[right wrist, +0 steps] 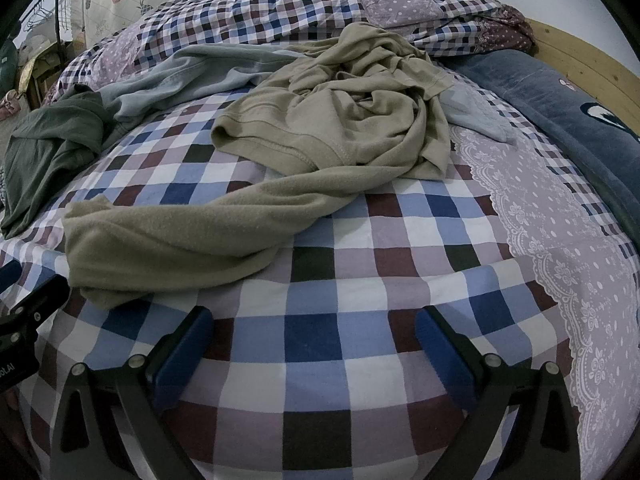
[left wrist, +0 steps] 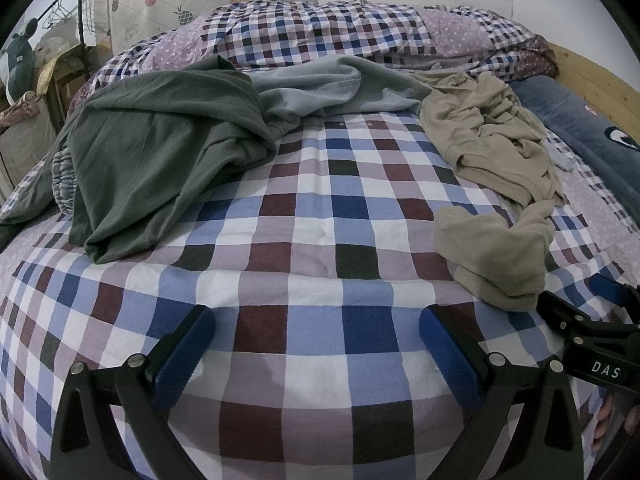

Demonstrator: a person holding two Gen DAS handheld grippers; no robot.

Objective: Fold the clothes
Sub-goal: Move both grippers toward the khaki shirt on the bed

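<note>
Beyond both grippers' spread, empty fingers (left wrist: 180, 356) (right wrist: 444, 354), the beige garment (right wrist: 320, 152) lies crumpled.

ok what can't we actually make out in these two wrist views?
- Light grey garment: type unclear in both views; dark green garment and beige garment cover its ends.
- Beige garment: too bunched to see its shape.
- Dark green garment: cut off at the right wrist view's left edge.
- Clothes rack: too small to read, left wrist view.
</note>
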